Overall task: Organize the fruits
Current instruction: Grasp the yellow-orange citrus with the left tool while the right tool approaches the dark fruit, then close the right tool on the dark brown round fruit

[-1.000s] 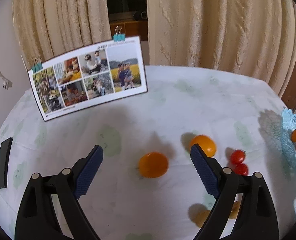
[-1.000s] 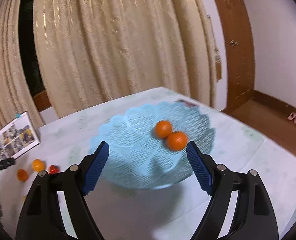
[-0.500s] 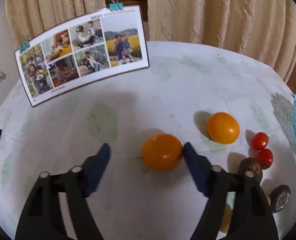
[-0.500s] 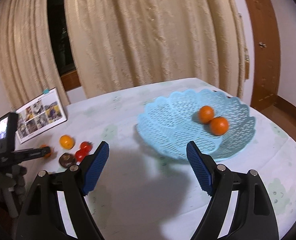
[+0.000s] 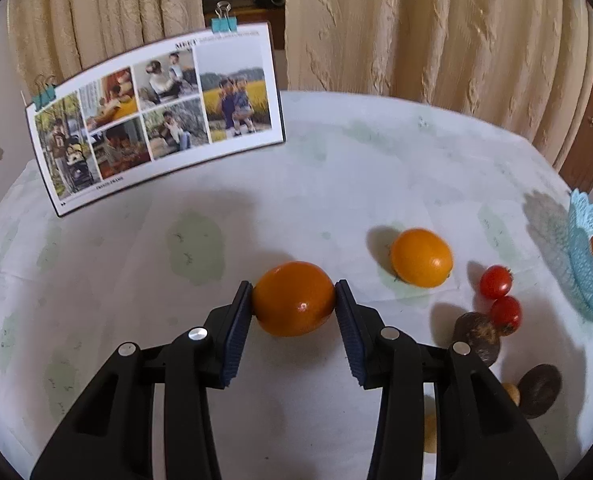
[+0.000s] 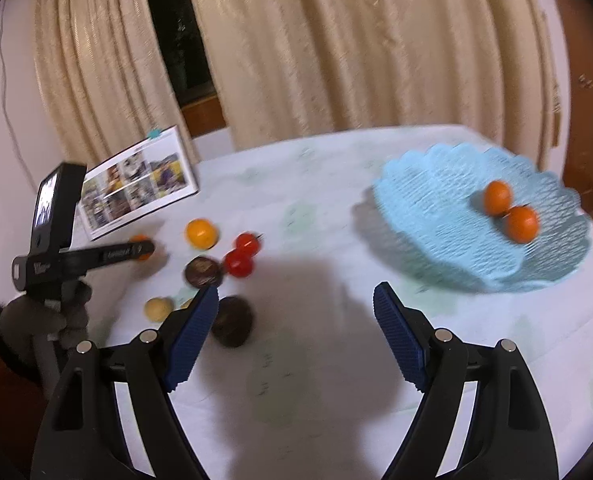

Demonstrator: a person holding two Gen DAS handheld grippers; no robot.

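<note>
The left gripper (image 5: pixel 294 300) is closing its jaws on a round, glossy orange fruit (image 5: pixel 294 304), which is sitting on the white cloth-covered tabletop (image 5: pixel 296 184) with both blue ribbed pads touching its sides. Just right of those jaws are lying a second orange fruit (image 5: pixel 421 257) and two small red tomatoes (image 5: pixel 495 281). The right gripper (image 6: pixel 296 316) is hovering with its jaws wide apart and empty; a light-blue lattice plastic basket (image 6: pixel 436 208) holding two small oranges (image 6: pixel 521 223) is sitting beyond their right side.

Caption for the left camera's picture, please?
Left gripper closing on an orange, tomatoes and basket alongside.
</note>
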